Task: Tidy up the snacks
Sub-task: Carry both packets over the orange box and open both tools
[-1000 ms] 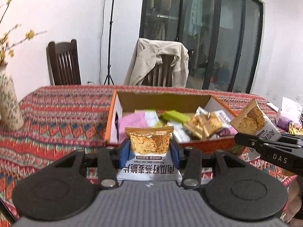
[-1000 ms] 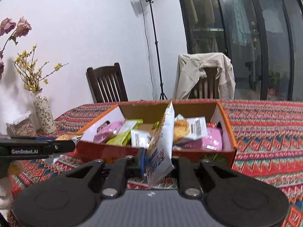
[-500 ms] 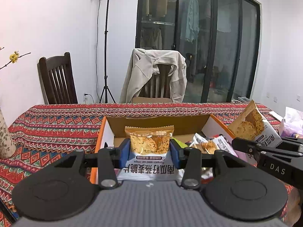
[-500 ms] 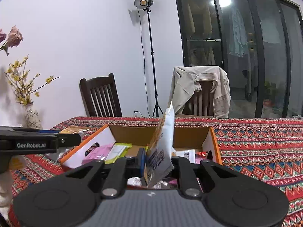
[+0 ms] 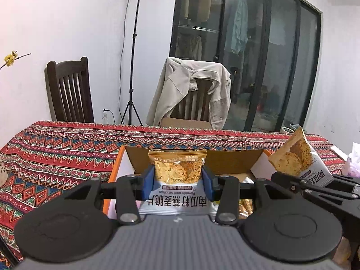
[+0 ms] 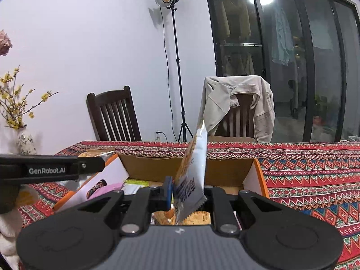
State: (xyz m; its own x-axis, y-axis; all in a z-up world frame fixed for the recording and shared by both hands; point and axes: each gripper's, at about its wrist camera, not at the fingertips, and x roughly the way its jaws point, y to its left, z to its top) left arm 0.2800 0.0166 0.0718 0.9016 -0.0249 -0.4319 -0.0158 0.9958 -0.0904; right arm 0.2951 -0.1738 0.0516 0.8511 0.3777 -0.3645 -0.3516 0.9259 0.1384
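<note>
My left gripper (image 5: 177, 177) is shut on an orange-and-white crisp packet (image 5: 177, 180), held flat over the near edge of the open cardboard snack box (image 5: 234, 162). My right gripper (image 6: 186, 191) is shut on a second crisp packet (image 6: 193, 171), held edge-on above the same box (image 6: 225, 171). That packet also shows at the right of the left wrist view (image 5: 299, 162). The left gripper's arm (image 6: 51, 169) shows at the left of the right wrist view. Pink and green snacks (image 6: 105, 189) lie inside the box.
The box sits on a table with a red patterned cloth (image 5: 67, 148). Two wooden chairs (image 5: 69, 92) stand behind it, one draped with a beige jacket (image 5: 191, 90). A light stand (image 6: 177, 67) is by the wall. A flower vase (image 6: 24, 139) stands at the far left.
Both grippers have moved forward over the box and tilted up with their packets. The box contents have mostly dropped out of sight below the fingers.
</note>
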